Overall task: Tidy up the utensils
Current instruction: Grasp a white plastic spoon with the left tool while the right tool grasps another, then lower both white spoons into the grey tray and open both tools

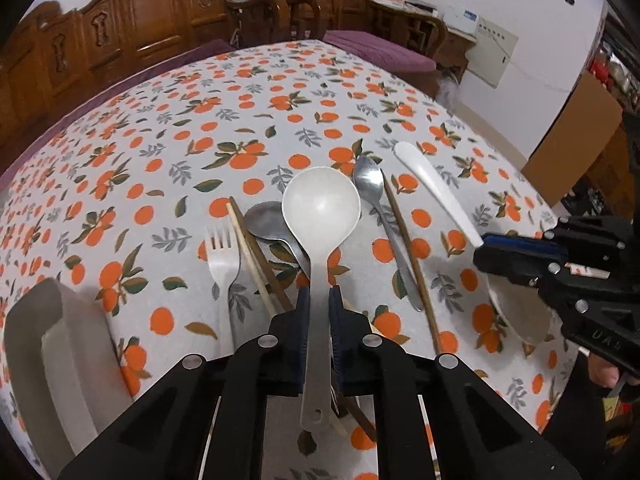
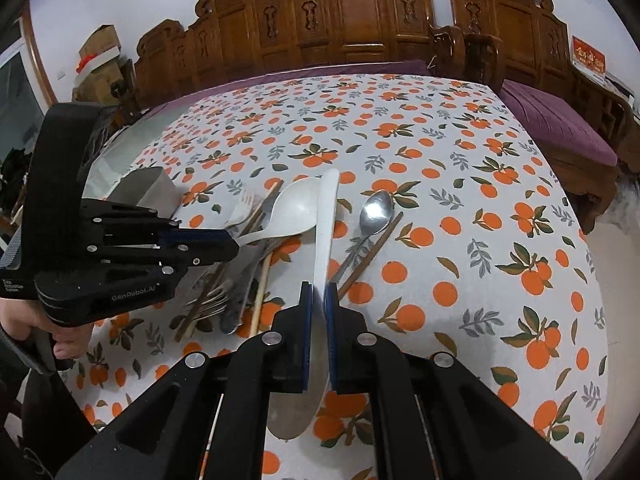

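White ladle (image 1: 320, 216) handle clamped in left gripper (image 1: 319, 300) jaws, right gripper (image 2: 319, 294) jaws pinching white spoon (image 2: 326, 224) handle.

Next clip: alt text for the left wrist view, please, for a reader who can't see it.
The left gripper is shut on the handle of a white ladle above an orange-print tablecloth. Below lie a white fork, chopsticks and metal spoons. At right, the right gripper holds a white spoon.
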`<state>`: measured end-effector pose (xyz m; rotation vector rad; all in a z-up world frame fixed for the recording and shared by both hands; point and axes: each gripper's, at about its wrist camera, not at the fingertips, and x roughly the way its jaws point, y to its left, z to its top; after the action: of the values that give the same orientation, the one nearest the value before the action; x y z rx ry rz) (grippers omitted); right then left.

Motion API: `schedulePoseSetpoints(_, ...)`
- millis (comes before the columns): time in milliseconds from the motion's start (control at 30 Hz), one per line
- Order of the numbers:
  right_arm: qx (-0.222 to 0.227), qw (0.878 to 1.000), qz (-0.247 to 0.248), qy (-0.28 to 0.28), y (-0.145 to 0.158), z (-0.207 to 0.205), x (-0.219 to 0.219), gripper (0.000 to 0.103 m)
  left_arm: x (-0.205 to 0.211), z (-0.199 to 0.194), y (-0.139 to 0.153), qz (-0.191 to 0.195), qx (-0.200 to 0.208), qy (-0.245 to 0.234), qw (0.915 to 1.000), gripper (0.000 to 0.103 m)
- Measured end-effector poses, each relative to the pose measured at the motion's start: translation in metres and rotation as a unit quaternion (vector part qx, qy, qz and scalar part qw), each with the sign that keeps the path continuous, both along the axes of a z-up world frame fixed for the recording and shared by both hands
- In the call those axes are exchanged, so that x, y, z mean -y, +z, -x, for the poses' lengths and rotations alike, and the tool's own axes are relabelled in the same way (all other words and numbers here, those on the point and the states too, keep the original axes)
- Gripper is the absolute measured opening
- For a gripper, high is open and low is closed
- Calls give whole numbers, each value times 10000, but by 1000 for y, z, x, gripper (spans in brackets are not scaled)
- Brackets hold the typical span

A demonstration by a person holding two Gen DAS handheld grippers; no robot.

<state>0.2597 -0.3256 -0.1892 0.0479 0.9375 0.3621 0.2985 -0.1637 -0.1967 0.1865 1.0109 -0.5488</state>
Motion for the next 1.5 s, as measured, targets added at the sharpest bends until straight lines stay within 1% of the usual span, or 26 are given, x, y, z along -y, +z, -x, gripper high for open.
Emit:
schedulePoseSetpoints(167, 74, 10000, 40, 37, 12, 8, -11, 8, -12, 16, 29, 205, 290, 112, 9993, 9)
schedulePoseSetpoints(333, 184, 9998, -17, 81, 27, 11, -26, 8, -32, 30, 54, 291, 497, 313, 9978, 9)
schedulePoseSetpoints(533, 301, 9992, -95, 236, 40, 15, -59, 8, -75, 53, 78, 302, 716, 619, 9950, 9)
schedulePoseSetpoints(700, 367, 9983, -152, 426, 49, 18, -92, 8, -111, 66, 88, 247, 821, 866, 9925, 9)
schedulePoseSetpoints(900, 382, 9970, -159, 647, 55, 21, -124, 8, -149, 72, 84, 181, 813, 1163, 9897, 9)
schedulePoseSetpoints(1067, 386, 9961, -153, 782, 58, 23, -145, 8, -177, 67, 68, 139, 644, 1466, 9870, 9)
schedulePoseSetpoints(1200, 361, 9956, -133, 858, 60, 24, -158, 8, -196, 58, 49, 119, 416, 1736, 9839, 9)
schedulePoseSetpoints(1267, 346, 9954, -122, 885, 60, 25, -162, 8, -203, 54, 39, 131, 294, 1831, 9826, 9)
schedulePoseSetpoints(1367, 329, 9953, -116, 906, 59, 25, -167, 8, -209, 51, 30, 108, 221, 1906, 9814, 9)
schedulePoseSetpoints(1433, 306, 9952, -114, 921, 59, 25, -171, 8, -210, 50, 27, 171, 217, 1895, 9815, 9)
schedulePoseSetpoints(1500, 298, 9951, -109, 935, 58, 24, -174, 8, -211, 49, 26, 154, 216, 1913, 9812, 9)
